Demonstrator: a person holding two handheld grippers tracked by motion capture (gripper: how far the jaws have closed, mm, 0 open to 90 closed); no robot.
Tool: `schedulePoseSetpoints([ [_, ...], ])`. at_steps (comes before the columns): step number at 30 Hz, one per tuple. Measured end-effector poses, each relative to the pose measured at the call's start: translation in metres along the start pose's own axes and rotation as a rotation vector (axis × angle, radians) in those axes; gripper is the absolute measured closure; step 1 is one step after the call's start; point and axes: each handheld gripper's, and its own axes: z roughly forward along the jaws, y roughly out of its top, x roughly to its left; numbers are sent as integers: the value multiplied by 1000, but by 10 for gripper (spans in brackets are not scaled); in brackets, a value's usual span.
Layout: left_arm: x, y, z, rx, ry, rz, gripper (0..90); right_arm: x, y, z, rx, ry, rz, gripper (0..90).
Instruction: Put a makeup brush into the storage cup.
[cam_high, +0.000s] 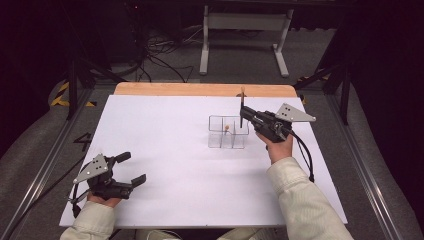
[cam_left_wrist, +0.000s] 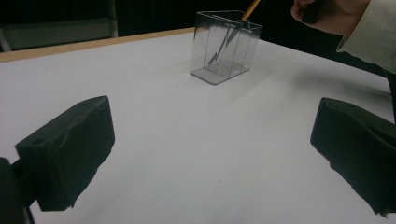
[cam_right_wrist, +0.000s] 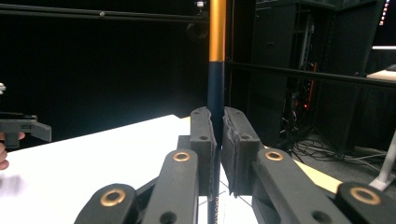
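The right tool (cam_high: 243, 116), clamped on an upright pencil (cam_right_wrist: 217, 60), hovers over the clear organizer (cam_high: 228, 133) near the table's (cam_high: 165, 150) far edge; next, lower it into a compartment. The left tool (cam_high: 131, 170) rests apart.

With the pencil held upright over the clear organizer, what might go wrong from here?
The right tongs grip the pencil by a narrow band, so it may tilt or slip. Its tip could catch a divider of the clear organizer and miss the compartment. The organizer looks light and nothing steadies it, so a nudge could slide it.
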Motion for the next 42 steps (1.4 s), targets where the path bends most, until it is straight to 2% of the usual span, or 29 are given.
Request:
schedulePoseSetpoints([
  [26,0,0,0,2,-11,-3,4,-3,-1,28,27,-17,-5,832],
  [34,0,0,1,2,-11,0,5,-7,-9,33,45,-20,29,832],
  [42,0,0,0,2,-15,-4,5,-6,-17,37,69,-16,36,831],
])
